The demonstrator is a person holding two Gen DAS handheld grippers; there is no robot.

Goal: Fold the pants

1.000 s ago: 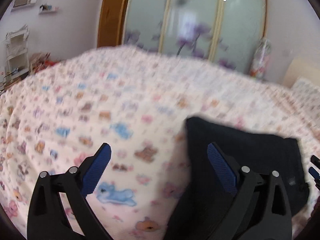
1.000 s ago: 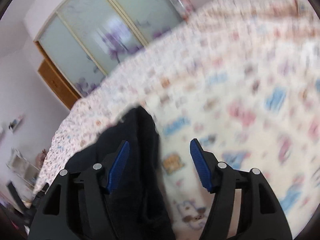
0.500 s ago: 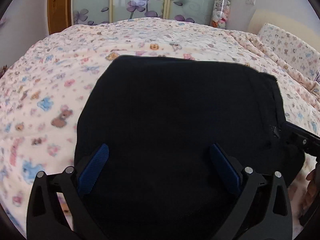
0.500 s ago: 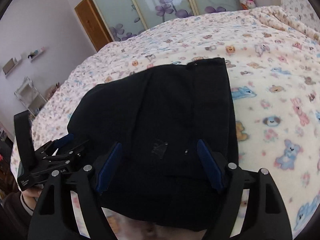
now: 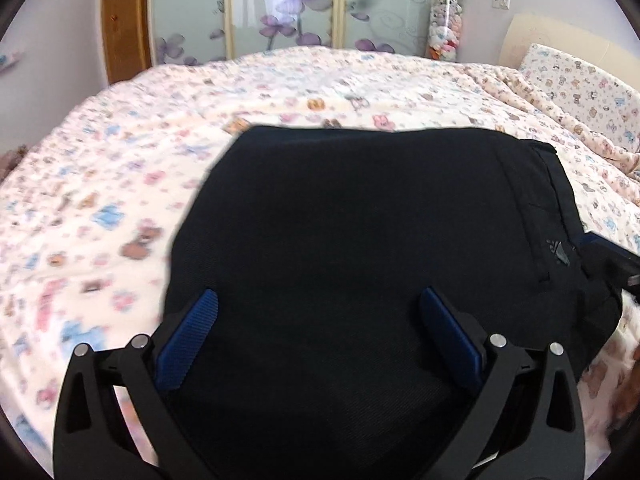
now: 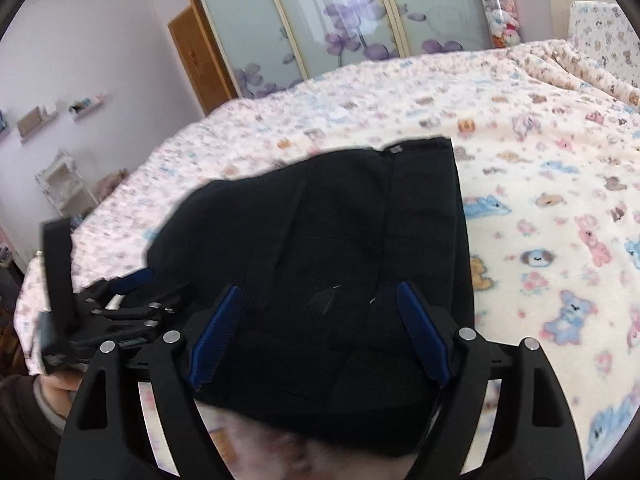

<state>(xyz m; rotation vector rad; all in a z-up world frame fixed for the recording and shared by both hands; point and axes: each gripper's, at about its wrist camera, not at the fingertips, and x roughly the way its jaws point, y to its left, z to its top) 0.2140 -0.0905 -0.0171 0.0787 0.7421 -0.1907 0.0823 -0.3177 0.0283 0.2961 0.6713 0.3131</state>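
Your left gripper (image 5: 318, 322) stood with its blue pads spread wide and nothing pinched between them, hovering over the near part of the folded black pants (image 5: 380, 240). Your right gripper (image 6: 320, 320) was likewise wide, its jaws having just been opening, with the pants (image 6: 340, 240) lying beneath and ahead of its fingers but not pressed by the pads. The pants lay in a dark bundle on the teddy-print blanket (image 6: 540, 200), which spread out ahead of and beside both grippers. Beyond the blanket's far edge stood the flowered wardrobe doors (image 5: 280, 12).
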